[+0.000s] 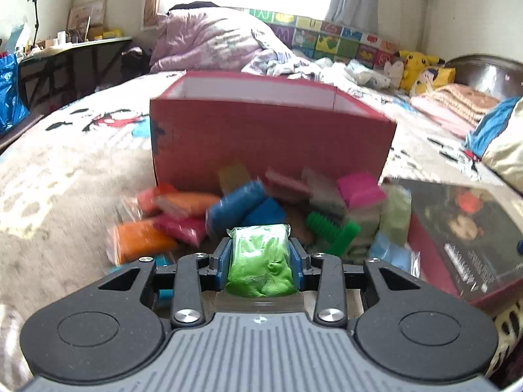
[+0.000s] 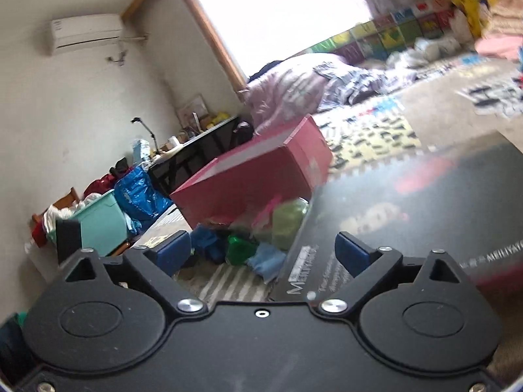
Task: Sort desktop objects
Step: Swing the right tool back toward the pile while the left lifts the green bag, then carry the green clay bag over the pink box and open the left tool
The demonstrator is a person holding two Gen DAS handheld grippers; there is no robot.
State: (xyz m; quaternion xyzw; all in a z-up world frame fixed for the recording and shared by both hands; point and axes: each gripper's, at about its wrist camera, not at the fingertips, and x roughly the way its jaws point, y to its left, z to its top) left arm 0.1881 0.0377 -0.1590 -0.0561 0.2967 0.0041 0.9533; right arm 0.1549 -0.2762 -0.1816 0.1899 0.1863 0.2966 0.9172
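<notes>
My left gripper (image 1: 260,254) is shut on a bright green clay packet (image 1: 261,261) and holds it above a pile of clay packets (image 1: 228,209) of several colours: orange, blue, pink, grey, pale green. An open red cardboard box (image 1: 271,137) stands just behind the pile. A green ridged plastic toy (image 1: 330,228) lies in the pile. My right gripper (image 2: 261,254) is open and empty, tilted, over the edge of a dark box lid (image 2: 408,209). The red box (image 2: 255,183) and the pile (image 2: 258,238) show ahead of it.
Everything lies on a bed with a patterned blanket (image 1: 65,170). The dark flat box lid (image 1: 464,228) lies right of the pile. Quilts (image 1: 212,39), plush toys (image 1: 415,65) and folded cloths are at the far side. A desk (image 2: 196,150) and bags (image 2: 137,192) stand beside the bed.
</notes>
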